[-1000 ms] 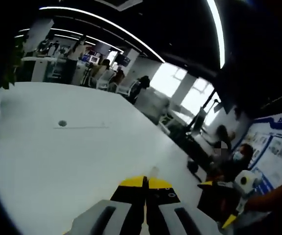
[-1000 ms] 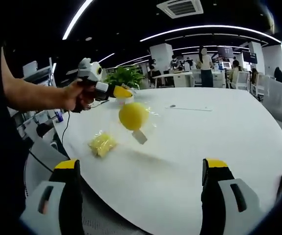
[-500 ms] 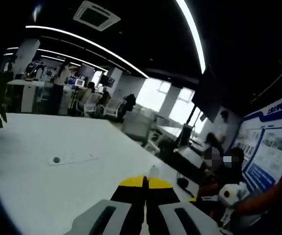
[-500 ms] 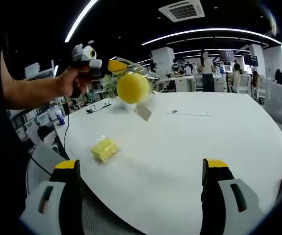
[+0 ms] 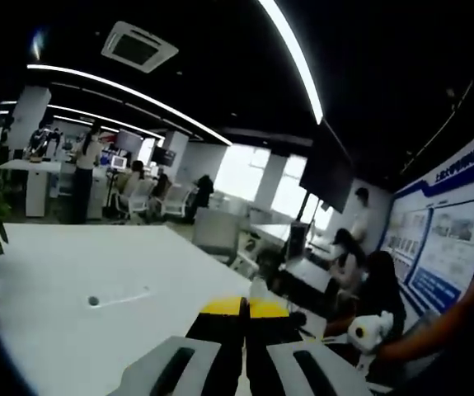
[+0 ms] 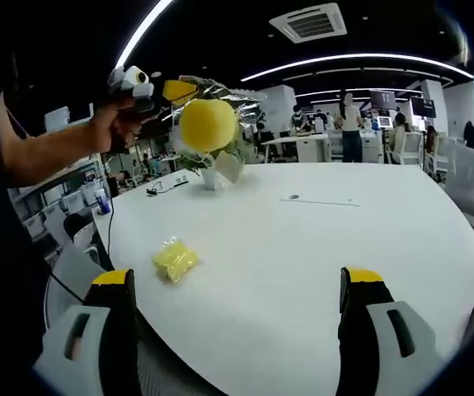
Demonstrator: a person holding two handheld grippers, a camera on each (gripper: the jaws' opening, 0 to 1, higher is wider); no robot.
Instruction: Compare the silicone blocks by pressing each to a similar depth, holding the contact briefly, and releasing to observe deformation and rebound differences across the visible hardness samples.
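The left gripper [image 6: 183, 87], fingers closed on a clear bag holding a yellow ball [image 6: 207, 124], hangs above the white surface [image 6: 319, 264], while the right gripper [image 6: 235, 289] fingers gape apart near a yellow block [image 6: 175, 259].

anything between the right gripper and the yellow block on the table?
Nothing visible. The right gripper is open, and the bagged yellow block lies on bare white table ahead. The left gripper holds the bagged yellow ball up above.
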